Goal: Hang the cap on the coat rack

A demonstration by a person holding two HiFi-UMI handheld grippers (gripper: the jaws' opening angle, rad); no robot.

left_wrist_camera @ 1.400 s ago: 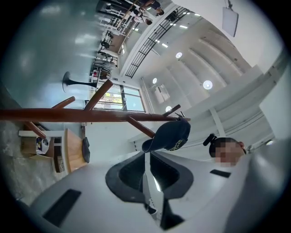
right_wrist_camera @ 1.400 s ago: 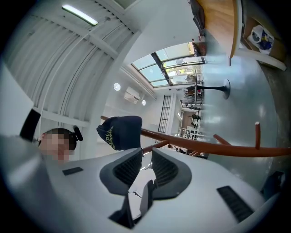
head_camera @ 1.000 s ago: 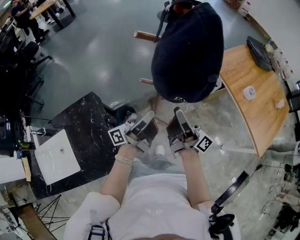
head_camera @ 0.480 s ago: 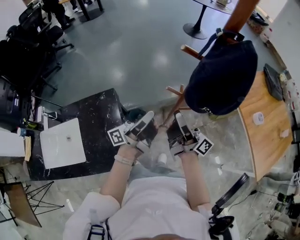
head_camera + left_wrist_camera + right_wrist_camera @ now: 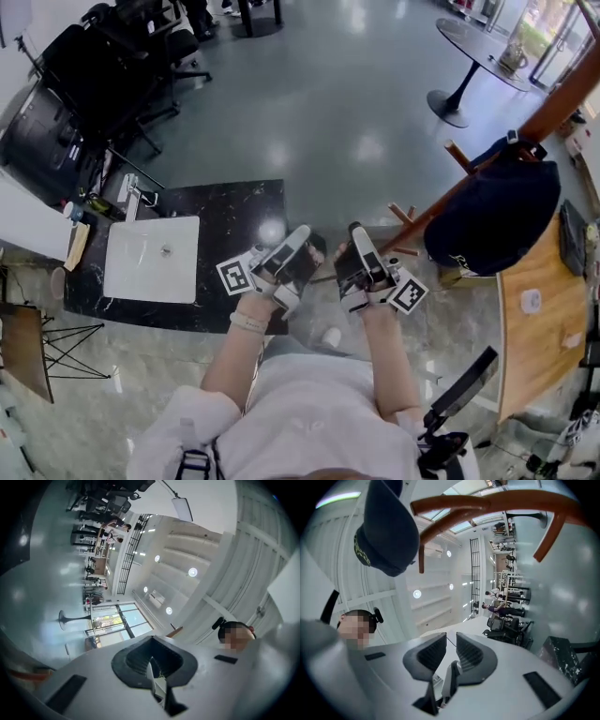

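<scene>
The dark navy cap (image 5: 492, 220) hangs on a peg of the brown wooden coat rack (image 5: 553, 103), right of both grippers and apart from them. In the right gripper view the cap (image 5: 386, 531) hangs at upper left beside the rack's curved arms (image 5: 487, 503). My left gripper (image 5: 302, 234) is held close in front of the body. Its pads (image 5: 140, 660) meet with nothing between them. My right gripper (image 5: 356, 232) sits next to it, a narrow gap showing between its pads (image 5: 431, 653), which hold nothing.
A black marble table (image 5: 216, 244) with a white board (image 5: 150, 258) on it lies left of the grippers. A curved wooden desk (image 5: 534, 337) stands at the right, a round pedestal table (image 5: 478, 42) behind the rack, office chairs (image 5: 112, 56) at the far left.
The view has swung left: the cap and rack have slid from just above the grippers to the right and farther off. Both grippers stay near the body, holding nothing.
</scene>
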